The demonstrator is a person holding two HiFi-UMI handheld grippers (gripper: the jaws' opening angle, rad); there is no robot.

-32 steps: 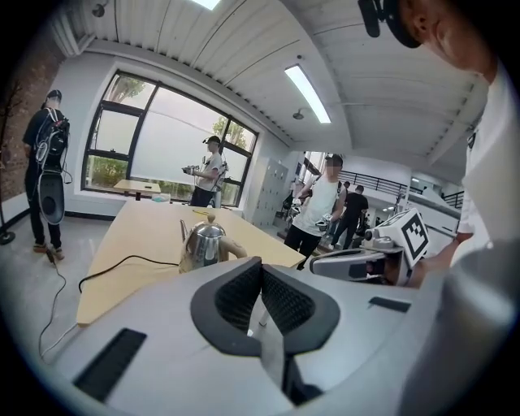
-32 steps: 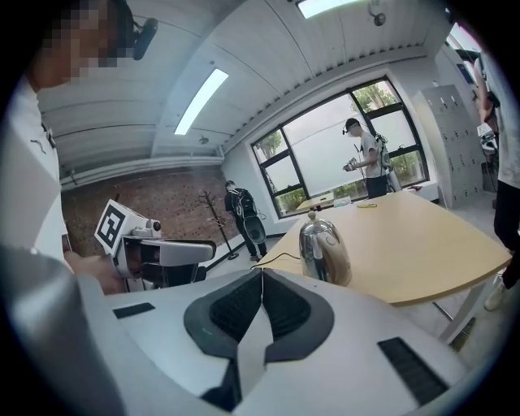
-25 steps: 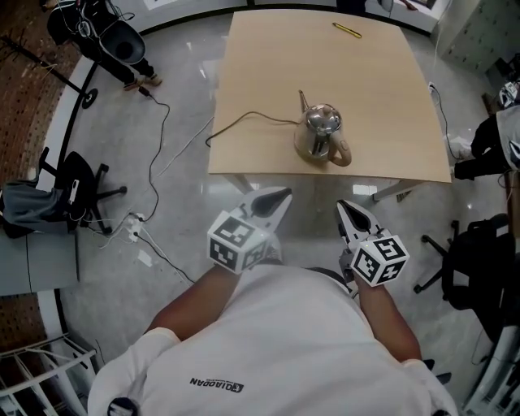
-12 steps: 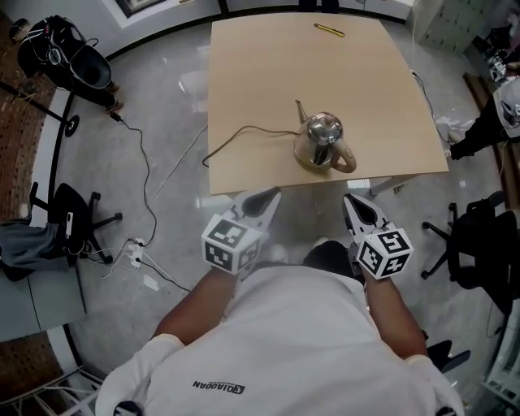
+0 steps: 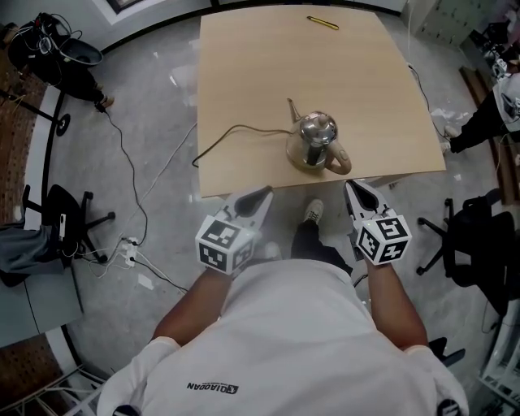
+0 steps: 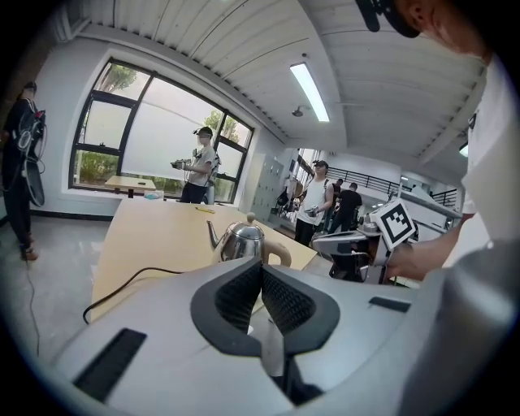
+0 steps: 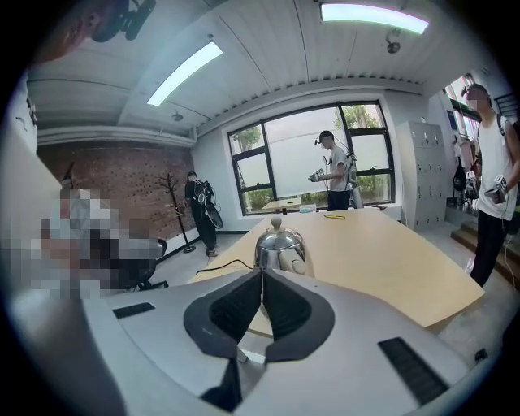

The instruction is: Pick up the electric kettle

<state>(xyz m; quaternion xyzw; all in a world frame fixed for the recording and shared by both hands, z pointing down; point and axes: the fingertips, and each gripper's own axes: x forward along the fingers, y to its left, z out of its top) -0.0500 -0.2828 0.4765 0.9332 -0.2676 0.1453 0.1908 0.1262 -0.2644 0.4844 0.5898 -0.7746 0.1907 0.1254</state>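
Note:
A shiny steel electric kettle (image 5: 315,140) with a tan handle and thin spout stands near the front edge of the light wooden table (image 5: 252,73); its black cord (image 5: 227,138) runs left off the table. It also shows as the kettle (image 6: 243,241) ahead in the left gripper view and the kettle (image 7: 279,247) straight ahead in the right gripper view. My left gripper (image 5: 262,195) is shut and empty just short of the table's front edge, left of the kettle. My right gripper (image 5: 354,188) is shut and empty, at the edge, just right of the kettle's handle.
A yellow pen (image 5: 322,22) lies at the table's far side. Office chairs (image 5: 57,213) and a power strip with cables (image 5: 130,244) are on the floor at left, another chair (image 5: 471,244) at right. Several people stand by the windows.
Both grippers have come closer to the table's front edge and the kettle. Their jaws stay shut.

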